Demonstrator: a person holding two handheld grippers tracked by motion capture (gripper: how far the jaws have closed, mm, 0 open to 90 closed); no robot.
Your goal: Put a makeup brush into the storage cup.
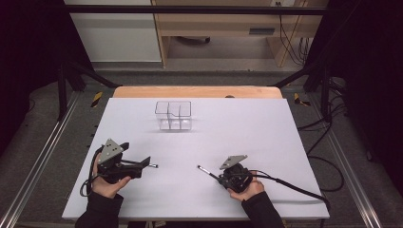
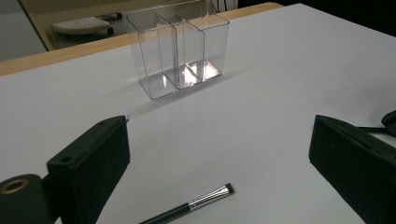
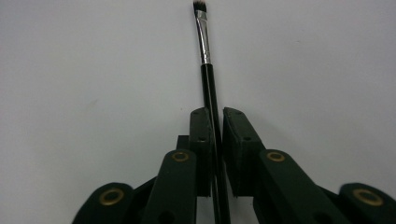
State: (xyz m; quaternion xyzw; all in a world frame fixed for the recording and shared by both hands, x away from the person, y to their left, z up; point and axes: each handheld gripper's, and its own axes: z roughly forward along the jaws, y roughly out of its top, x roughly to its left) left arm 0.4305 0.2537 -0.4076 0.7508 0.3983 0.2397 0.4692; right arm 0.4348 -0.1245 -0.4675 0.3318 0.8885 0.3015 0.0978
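Right now the right tongs [image 3: 215,122] are clamped on a black makeup brush [image 3: 207,70], bristles pointing away over the white counter [image 1: 247,123]. Left tongs [image 2: 219,154] gape apart, empty, a second brush [image 2: 196,205] lying between them. Clear divided organizer [image 1: 173,115] stands farther back.

Two dark-sleeved forearms enter from the bottom edge of the high view. The left hand [image 1: 105,186], at lower left, grips the left hand-held gripper [image 1: 148,163], which points toward the frame's right with its jaws spread wide apart. The right hand [image 1: 246,189], at lower centre-right, holds the right hand-held gripper [image 1: 214,175] aimed toward upper left, jaws drawn almost together.
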